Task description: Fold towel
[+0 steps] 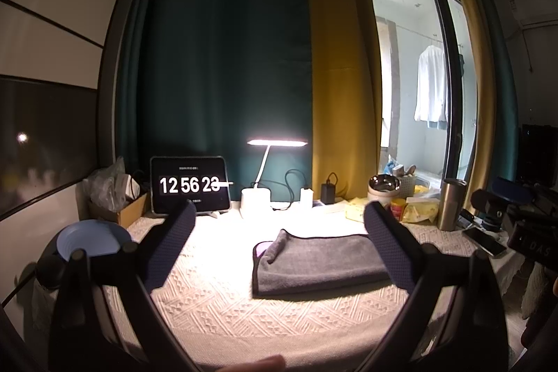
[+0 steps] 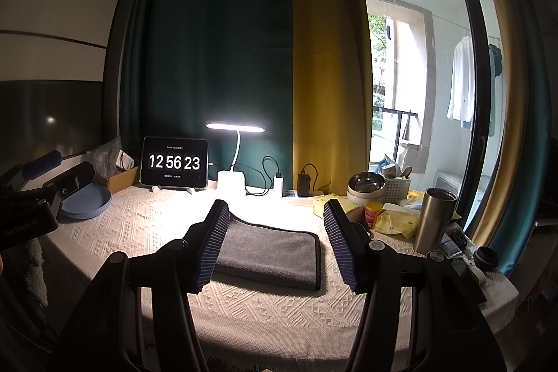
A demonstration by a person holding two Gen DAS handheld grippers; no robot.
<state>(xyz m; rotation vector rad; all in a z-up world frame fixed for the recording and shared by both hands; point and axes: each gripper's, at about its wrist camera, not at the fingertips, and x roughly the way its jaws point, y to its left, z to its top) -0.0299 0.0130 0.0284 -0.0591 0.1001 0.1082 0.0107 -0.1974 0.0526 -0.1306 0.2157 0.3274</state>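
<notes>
A grey towel [image 1: 315, 262] lies folded into a flat rectangle on the cream tablecloth [image 1: 226, 309]; its left end is rolled over and shows a lilac underside. My left gripper [image 1: 279, 218] is open and empty, held above the table in front of the towel. In the right wrist view the towel [image 2: 270, 255] lies between and beyond the fingers. My right gripper [image 2: 275, 215] is open and empty, held above the towel's near edge. The right gripper body shows at the right edge of the left wrist view [image 1: 516, 208]. The left gripper body shows at the left edge of the right wrist view [image 2: 38, 197].
A blue bowl [image 1: 89, 241] sits at the left. A tablet clock [image 1: 190, 185], lit desk lamp [image 1: 258, 194] and chargers [image 1: 327, 192] line the back. A steel tumbler [image 2: 434, 220], metal bowl [image 2: 366, 187], snack packets [image 2: 397, 222] and a phone [image 1: 484, 241] crowd the right side.
</notes>
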